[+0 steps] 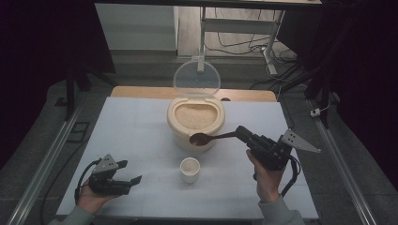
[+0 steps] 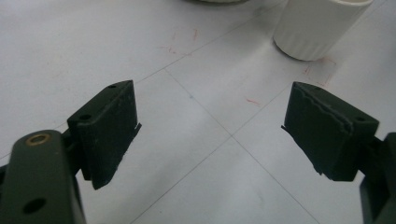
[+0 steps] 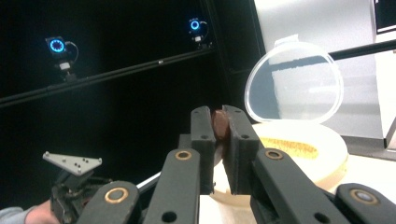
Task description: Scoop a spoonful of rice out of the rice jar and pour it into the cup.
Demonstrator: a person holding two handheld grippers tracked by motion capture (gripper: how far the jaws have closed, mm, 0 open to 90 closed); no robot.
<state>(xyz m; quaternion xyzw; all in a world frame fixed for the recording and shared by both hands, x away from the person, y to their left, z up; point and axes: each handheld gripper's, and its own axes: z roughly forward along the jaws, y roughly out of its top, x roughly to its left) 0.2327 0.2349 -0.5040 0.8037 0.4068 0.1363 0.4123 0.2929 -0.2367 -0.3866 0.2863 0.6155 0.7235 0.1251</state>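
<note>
A cream rice container [image 1: 195, 119] full of rice stands at the middle back of the table, its clear lid [image 1: 196, 78] tipped up behind it. A small white cup [image 1: 190, 169] stands in front of it. My right gripper [image 1: 241, 132] is shut on the handle of a brown wooden spoon [image 1: 202, 138], whose bowl hangs in the air in front of the container, above and behind the cup. Between the jaws in the right gripper view sits the spoon [image 3: 219, 124]. My left gripper [image 1: 131, 172] rests open on the table at the left, with the cup [image 2: 317, 25] ahead of its fingers.
The white table top [image 1: 141, 131] has open surface to the left and right of the container. A dark floor with cables and a desk frame [image 1: 270, 51] lies beyond the far edge. Metal rails run along both sides of the table.
</note>
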